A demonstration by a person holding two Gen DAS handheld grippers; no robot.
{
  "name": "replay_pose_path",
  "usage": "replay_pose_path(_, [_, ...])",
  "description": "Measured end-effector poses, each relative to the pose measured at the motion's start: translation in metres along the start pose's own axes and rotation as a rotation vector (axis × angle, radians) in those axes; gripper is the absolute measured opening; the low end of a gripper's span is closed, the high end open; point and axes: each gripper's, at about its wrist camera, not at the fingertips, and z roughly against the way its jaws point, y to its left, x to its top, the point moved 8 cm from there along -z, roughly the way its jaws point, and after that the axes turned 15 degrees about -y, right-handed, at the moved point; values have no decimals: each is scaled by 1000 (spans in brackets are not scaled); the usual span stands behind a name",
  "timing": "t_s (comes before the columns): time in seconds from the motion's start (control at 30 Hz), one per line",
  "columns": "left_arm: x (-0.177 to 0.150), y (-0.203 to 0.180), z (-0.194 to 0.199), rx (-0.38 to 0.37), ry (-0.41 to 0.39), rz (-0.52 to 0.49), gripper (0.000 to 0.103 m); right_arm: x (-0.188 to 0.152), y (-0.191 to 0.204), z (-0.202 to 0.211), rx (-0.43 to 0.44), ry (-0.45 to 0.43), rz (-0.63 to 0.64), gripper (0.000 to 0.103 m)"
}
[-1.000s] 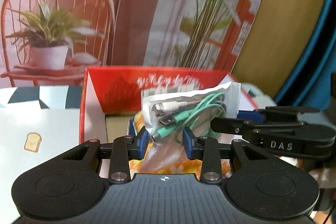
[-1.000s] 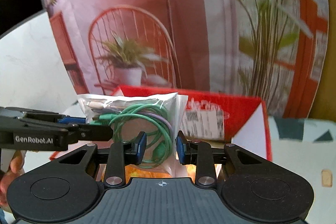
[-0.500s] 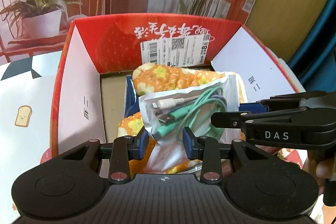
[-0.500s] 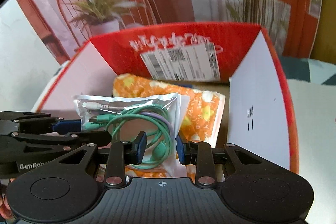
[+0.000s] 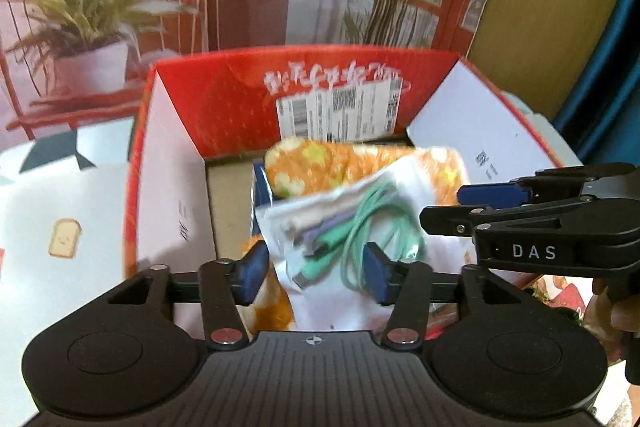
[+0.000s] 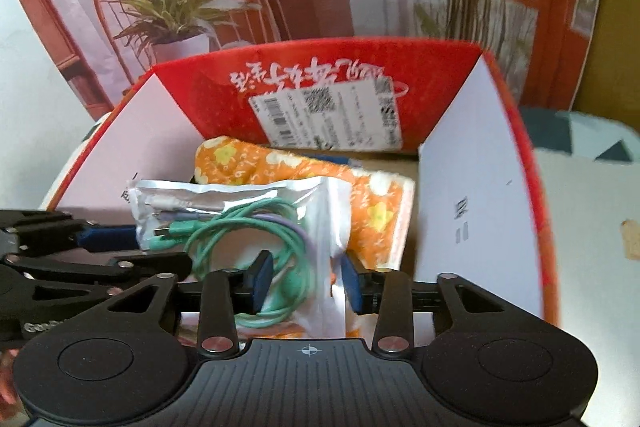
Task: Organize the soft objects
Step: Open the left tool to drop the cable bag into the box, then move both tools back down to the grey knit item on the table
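We find the cable pouch (image 5: 352,227) over the red box (image 5: 168,195), lying between both grippers' spread fingers, left gripper (image 5: 312,273) and right gripper (image 6: 306,281); pinched before, now loose.

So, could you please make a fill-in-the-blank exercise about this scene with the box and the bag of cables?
1. The clear bag holds coiled cables, mostly ____ in colour.
2. The bag is above an open cardboard box whose outside is ____.
3. Under the bag, inside the box, lies a soft ____ item with flowers.
4. The label with barcodes sticks on the ____ wall of the box.

Missing words: green; red; orange; far
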Motion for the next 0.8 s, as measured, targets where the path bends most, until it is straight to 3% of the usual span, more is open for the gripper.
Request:
replay_pose_path(0.1, [9, 2, 13, 10, -48, -8, 61, 9, 2, 13, -18, -57, 59, 47])
replay_pose_path(0.17, [14, 4, 22, 17, -83, -8, 68, 14, 3, 22, -29, -97, 97, 59])
replay_pose_path(0.27, [21, 7, 36, 36, -132, -16, 81, 21, 5, 36, -31, -153, 130, 73])
replay_pose_path(0.33, [24, 8, 46, 43, -161, -18, 95, 25, 5, 45, -29, -186, 129, 81])
replay_pose_path(0.47, [30, 8, 65, 53, -216, -21, 101, 30, 4, 63, -23, -246, 113, 101])
replay_pose_path(0.8, [23, 8, 115, 97, -319, -36, 103, 25, 0, 101, -7, -359, 37, 103])
